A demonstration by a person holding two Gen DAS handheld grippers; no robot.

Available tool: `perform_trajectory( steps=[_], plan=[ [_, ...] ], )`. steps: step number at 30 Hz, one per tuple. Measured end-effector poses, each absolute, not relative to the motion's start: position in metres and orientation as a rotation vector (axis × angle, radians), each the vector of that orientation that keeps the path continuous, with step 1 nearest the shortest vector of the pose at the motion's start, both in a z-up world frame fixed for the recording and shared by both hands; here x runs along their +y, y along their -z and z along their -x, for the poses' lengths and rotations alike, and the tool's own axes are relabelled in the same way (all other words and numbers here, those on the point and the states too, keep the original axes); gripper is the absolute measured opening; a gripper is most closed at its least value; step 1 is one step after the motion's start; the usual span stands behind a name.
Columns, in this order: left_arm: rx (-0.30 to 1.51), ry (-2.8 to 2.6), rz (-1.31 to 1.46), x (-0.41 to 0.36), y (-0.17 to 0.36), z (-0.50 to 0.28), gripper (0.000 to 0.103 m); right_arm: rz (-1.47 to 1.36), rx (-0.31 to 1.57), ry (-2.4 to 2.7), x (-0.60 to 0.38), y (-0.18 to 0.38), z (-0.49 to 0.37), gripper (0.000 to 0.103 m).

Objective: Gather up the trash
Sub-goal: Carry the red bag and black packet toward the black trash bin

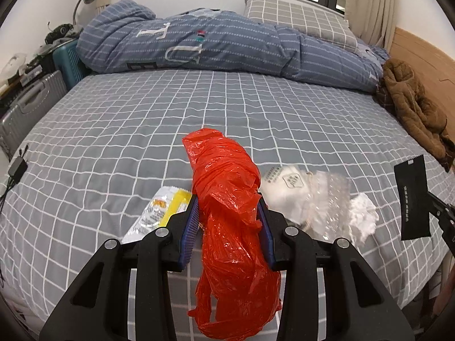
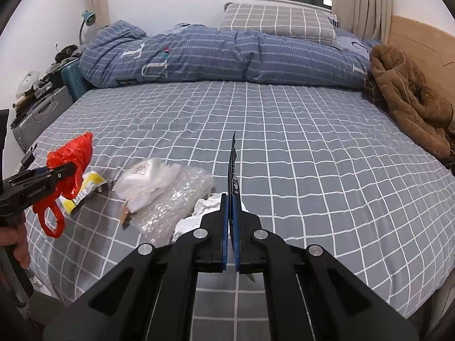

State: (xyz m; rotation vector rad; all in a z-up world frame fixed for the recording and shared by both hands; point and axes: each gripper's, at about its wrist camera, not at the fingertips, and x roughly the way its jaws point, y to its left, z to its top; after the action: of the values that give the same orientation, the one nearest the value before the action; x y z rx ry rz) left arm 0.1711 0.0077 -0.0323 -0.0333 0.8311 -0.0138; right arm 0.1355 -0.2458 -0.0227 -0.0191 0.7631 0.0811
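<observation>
Left gripper [image 1: 227,221] clamps the bunched orange bag [image 1: 227,199], frame centre. Right gripper [image 2: 231,227] pinches a black wrapper [image 2: 233,170] edgewise. Collection underway, judged; next: open the bag, insert wrapper.

Left gripper [image 1: 229,221]: matte black plastic linkage arms, angular cut-outs, four round silver pivot screws [image 1: 161,232] across top. Fingers black with blue ribbed pads [image 1: 190,231] on inner faces. Seen from right wrist view: white lettering on black side of body [image 2: 35,193], partly legible. Bare-skinned hand [image 2: 20,248] below on grip.

Right gripper [image 2: 231,227]: same black linkage, four silver screws, blue pads on inner faces.
</observation>
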Motion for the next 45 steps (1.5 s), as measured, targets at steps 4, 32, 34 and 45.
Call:
perform_trajectory(
  steps=[4, 32, 34, 45],
  plan=[
    [0.821, 0.022, 0.030, 0.003, 0.026, -0.155, 0.037, 0.015, 0.757, -0.093, -0.244, 0.018, -0.123, 0.002],
    [0.848, 0.082, 0.056, -0.021, 0.022, -0.039, 0.037, -0.001, 0.748, -0.129, -0.222, 0.007, -0.025, 0.002],
    [0.851, 0.083, 0.050, -0.023, 0.023, -0.030, 0.037, -0.003, 0.752, -0.131, -0.220, 0.009, -0.017, 0.003],
    [0.895, 0.100, 0.050, -0.029, 0.039, 0.019, 0.037, -0.015, 0.781, -0.149, -0.208, 0.019, 0.027, 0.002]
  ],
)
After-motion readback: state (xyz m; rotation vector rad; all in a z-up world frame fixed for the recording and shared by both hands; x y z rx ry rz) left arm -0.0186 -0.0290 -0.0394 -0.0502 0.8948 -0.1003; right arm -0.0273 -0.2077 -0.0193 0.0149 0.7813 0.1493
